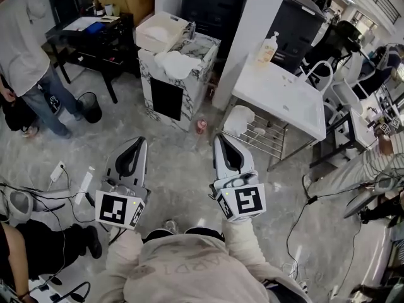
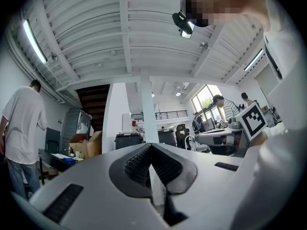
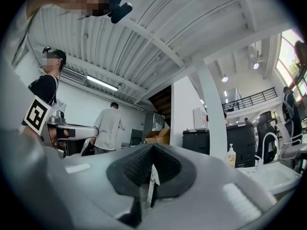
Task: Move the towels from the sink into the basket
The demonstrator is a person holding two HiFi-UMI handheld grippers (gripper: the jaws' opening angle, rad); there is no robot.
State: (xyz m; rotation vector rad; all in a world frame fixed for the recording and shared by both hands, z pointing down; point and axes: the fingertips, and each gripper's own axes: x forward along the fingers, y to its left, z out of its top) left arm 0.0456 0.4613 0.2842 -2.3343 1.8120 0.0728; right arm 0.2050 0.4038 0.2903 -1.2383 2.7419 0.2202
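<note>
Both tools are held low in the frame over the floor. The left tool (image 1: 135, 145) and right tool (image 1: 223, 141) are each shut tight, nothing pinched. A white towel (image 1: 177, 63) is piled on the marble sink unit (image 1: 199, 86) at top centre, well apart from them.

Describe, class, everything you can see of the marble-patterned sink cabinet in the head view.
The sink cabinet is a boxy stand with white, grey-veined, marble-look sides and a dark rectangular panel on its front. It stands upright on the grey floor. A crumpled white towel is heaped in its top, and a white basket sits just behind it; whether they touch is unclear.
</note>
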